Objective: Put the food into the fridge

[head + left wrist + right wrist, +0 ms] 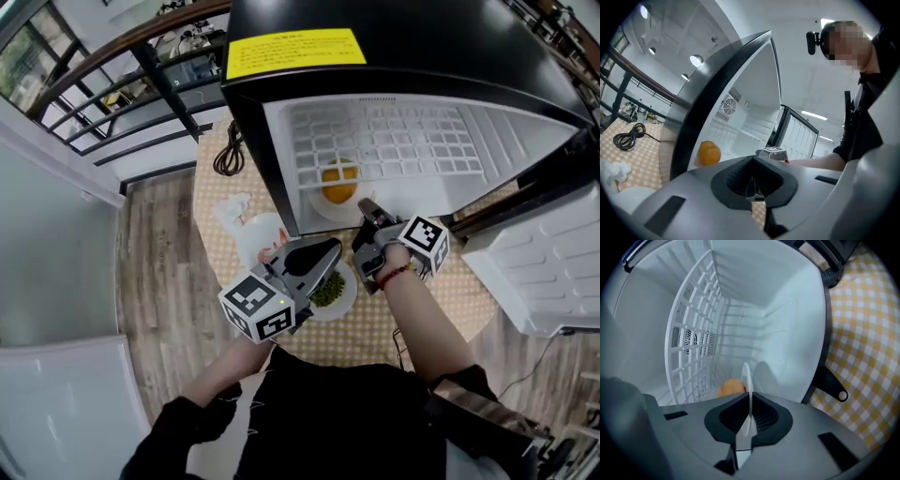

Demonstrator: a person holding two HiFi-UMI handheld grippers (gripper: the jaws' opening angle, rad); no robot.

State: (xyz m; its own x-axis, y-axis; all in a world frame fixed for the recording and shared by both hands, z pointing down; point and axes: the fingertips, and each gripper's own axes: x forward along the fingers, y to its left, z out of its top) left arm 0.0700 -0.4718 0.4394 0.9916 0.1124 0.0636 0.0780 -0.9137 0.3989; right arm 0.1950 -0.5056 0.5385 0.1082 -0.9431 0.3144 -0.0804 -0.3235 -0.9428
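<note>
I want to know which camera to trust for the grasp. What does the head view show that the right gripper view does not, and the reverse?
Only the head view: a plate of green food outside the fridge, a black cable, the yellow label on top. Only the right gripper view: the right hand-held gripper shut on a white plate rim. Both: the orange inside the fridge, the white wire shelf, the checked cloth.

Black fridge [394,37], white plate [746,376], orange fruit [338,182], green vegetables [328,292], yellow-checked tablecloth [455,298].
</note>
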